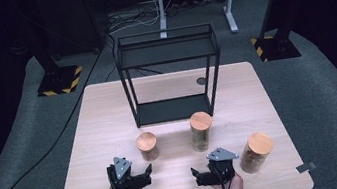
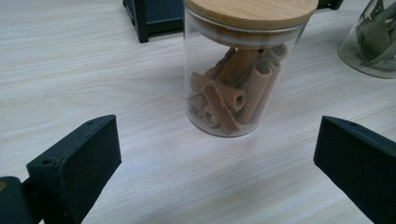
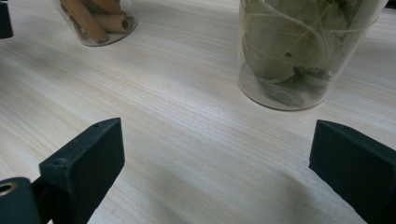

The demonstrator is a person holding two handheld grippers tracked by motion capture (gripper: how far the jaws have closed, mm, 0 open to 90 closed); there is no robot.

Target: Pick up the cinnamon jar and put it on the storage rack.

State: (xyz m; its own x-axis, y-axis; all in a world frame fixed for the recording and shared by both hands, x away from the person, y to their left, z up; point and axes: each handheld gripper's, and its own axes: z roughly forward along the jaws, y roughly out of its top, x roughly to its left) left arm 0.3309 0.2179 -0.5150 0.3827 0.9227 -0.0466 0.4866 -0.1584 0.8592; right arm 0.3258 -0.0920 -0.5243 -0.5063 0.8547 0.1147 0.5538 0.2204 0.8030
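My left tongs: spread wide, nothing between the jaws, held low over the near edge of the counter.
My right tongs: also spread wide and clamped on nothing, near the counter's front edge, well apart from the left pair.
Cinnamon jar: straight ahead of my left tongs, just beyond the jaws and not touching them; glass, bamboo lid, upright, filled with rolled brown sticks.
Leaf jar: ahead of my right tongs and toward the right jaw, clear of both jaws; taller glass with grey-green leaves inside.
Third jar: upright with a wooden lid, just beside my right tongs on the outer side.
Black rack: open metal frame with two shelves, at the counter's far middle, behind the jars.
Counter: pale wood grain, rounded corners.
Room: grey carpet, dark surroundings, cables on the floor, stand bases with yellow-black stripes.
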